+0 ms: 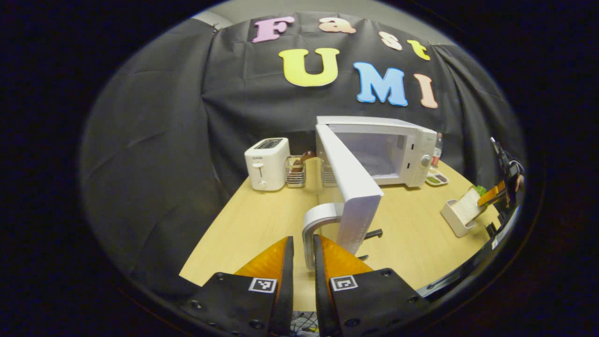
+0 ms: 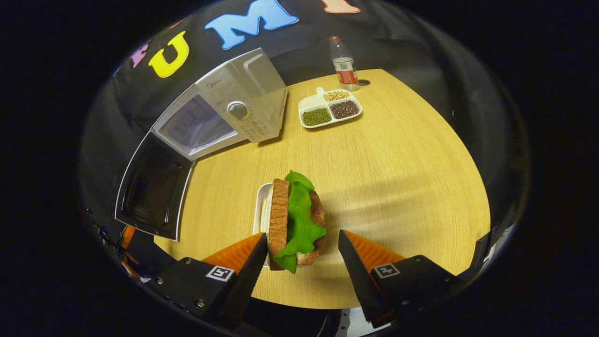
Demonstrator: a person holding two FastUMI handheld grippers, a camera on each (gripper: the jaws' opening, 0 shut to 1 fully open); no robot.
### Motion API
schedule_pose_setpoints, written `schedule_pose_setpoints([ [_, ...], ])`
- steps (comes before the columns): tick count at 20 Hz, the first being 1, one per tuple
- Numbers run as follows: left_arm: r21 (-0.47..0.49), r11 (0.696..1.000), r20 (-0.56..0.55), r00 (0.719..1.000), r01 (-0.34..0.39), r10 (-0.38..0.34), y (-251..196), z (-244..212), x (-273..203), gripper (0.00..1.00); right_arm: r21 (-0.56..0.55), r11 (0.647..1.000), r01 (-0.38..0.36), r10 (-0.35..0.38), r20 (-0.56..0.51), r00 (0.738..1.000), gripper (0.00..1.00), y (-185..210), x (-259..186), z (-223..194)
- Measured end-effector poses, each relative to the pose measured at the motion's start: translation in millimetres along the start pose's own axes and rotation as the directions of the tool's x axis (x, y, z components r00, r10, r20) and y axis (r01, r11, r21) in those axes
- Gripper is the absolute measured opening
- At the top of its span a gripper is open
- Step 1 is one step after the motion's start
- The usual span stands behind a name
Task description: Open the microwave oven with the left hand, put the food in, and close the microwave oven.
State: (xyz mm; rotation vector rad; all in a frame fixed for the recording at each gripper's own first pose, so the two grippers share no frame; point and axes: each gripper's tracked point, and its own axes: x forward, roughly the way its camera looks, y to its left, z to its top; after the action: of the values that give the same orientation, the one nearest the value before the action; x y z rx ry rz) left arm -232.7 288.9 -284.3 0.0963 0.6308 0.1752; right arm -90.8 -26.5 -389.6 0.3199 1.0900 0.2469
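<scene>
Door (image 1: pixel 348 187) of the one microwave (image 1: pixel 388 150) stands swung wide; your left gripper (image 1: pixel 304 255) has its fingers closed on the door handle (image 1: pixel 312 229). One sandwich (image 2: pixel 295 220) sits before the microwave between your right gripper's (image 2: pixel 303 250) spread fingers, apparently ungripped. Loading and closing remain.
</scene>
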Motion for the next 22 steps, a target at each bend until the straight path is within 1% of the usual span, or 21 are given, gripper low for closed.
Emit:
schedule_pose_setpoints([
  [1,-0.015,1.000,0.029,0.999,-0.028,0.028,-3,13,-13,0.28,0.002,1.000,-0.016,0.016,-0.004,1.000,0.84,3,2,1],
  [2,-0.021,0.998,0.070,0.996,-0.053,0.054,-7,29,-24,0.34,0.007,0.999,-0.034,0.034,-0.006,0.999,0.81,4,3,1],
  [3,-0.021,0.996,0.113,0.989,-0.090,0.092,-11,47,-36,0.34,0.010,0.999,-0.043,0.043,-0.016,0.999,0.73,6,4,1],
  [4,-0.039,0.995,0.149,0.984,-0.089,0.094,-20,64,-42,0.36,0.014,0.998,-0.063,0.063,-0.012,0.998,0.71,9,3,3],
  [5,-0.063,0.995,0.183,0.980,-0.071,0.081,-36,83,-51,0.51,0.023,0.996,-0.082,0.082,-0.017,0.996,0.54,12,2,5],
  [6,-0.075,0.996,0.215,0.974,-0.054,0.069,-52,102,-57,0.67,0.015,0.994,-0.107,0.107,-0.020,0.994,0.51,17,2,6],
  [7,-0.079,0.996,0.248,0.967,-0.043,0.061,-64,121,-63,0.83,0.017,0.994,-0.106,0.106,-0.014,0.994,0.51,14,2,9],
  [8,-0.079,0.996,0.277,0.960,-0.029,0.050,-78,140,-68,0.99,0.029,0.993,-0.113,0.113,-0.018,0.993,0.39,17,0,9],
  [9,-0.076,0.997,0.303,0.952,-0.019,0.042,-90,158,-71,0.98,0.035,0.992,-0.124,0.125,-0.015,0.992,0.28,20,-3,10],
  [12,-0.055,0.998,0.388,0.921,-0.010,0.030,-116,208,-84,0.97,0.025,0.985,-0.173,0.172,0.027,0.985,0.28,32,-14,21],
  [13,-0.048,0.999,0.412,0.911,-0.002,0.021,-123,221,-89,1.00,0.031,0.980,-0.197,0.196,0.049,0.979,0.28,38,-21,28],
  [14,-0.044,0.999,0.428,0.904,0.010,0.010,-128,234,-91,0.97,0.049,0.970,-0.237,0.233,0.078,0.969,0.28,49,-31,35],
  [15,-0.040,0.999,0.445,0.895,0.018,0.002,-130,245,-92,0.97,0.067,0.959,-0.276,0.268,0.107,0.957,0.28,60,-41,44],
  [17,-0.036,0.999,0.478,0.878,0.036,-0.015,-130,267,-90,0.94,0.079,0.932,-0.352,0.336,0.164,0.927,0.28,86,-60,60],
  [19,-0.027,0.997,0.504,0.863,0.070,-0.047,-131,283,-86,0.94,0.091,0.893,-0.441,0.413,0.224,0.883,0.28,120,-74,75],
  [20,-0.014,0.996,0.514,0.855,0.087,-0.067,-129,289,-83,1.00,0.109,0.869,-0.483,0.446,0.255,0.858,0.28,137,-79,83],
  [22,0.003,0.993,0.524,0.846,0.116,-0.100,-120,297,-76,1.00,0.162,0.819,-0.551,0.490,0.304,0.817,0.28,171,-83,92],
])
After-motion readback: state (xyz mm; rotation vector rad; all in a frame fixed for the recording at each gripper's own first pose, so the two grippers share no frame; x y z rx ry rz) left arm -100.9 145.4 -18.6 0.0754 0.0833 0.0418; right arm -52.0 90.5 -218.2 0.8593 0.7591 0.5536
